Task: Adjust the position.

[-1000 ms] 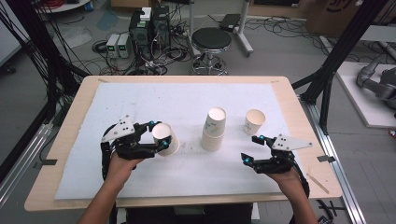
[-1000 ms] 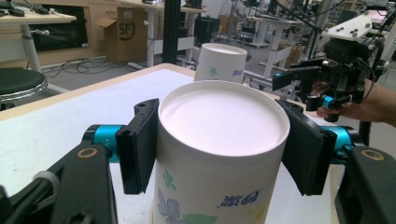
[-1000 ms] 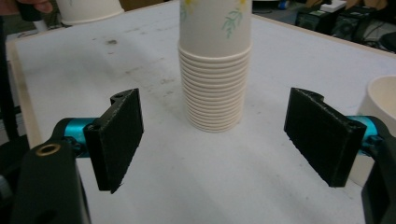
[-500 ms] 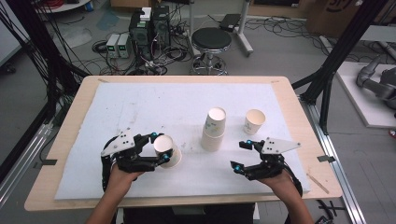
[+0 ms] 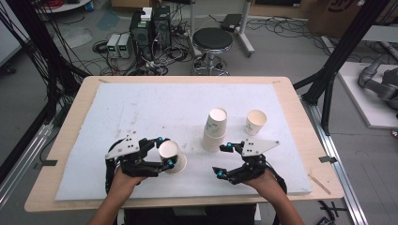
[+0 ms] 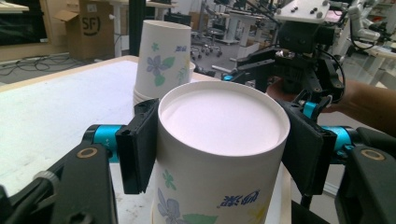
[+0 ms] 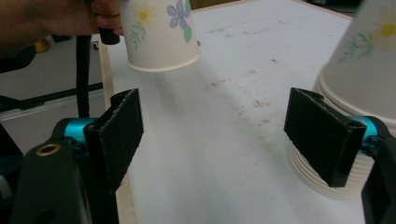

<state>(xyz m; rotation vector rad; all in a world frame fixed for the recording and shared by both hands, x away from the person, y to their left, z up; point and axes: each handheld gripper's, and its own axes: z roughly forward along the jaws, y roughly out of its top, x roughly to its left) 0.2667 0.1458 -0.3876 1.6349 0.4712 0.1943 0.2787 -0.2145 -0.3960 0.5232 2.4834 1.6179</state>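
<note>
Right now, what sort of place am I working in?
Most likely a robotics lab or workshop. Behind the white-topped table stand computer towers amid tangled floor cables, with a black stool nearby, and a grey robot arm lies at the right.

Left gripper (image 5: 165, 152) clamped around a paper cup (image 5: 171, 155), right gripper (image 5: 222, 160) wide apart beside the cup stack (image 5: 215, 129).

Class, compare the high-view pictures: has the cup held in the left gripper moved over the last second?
Yes. The held cup has come toward the table's near edge and a little rightward, judged against the standing cup stack.
</note>
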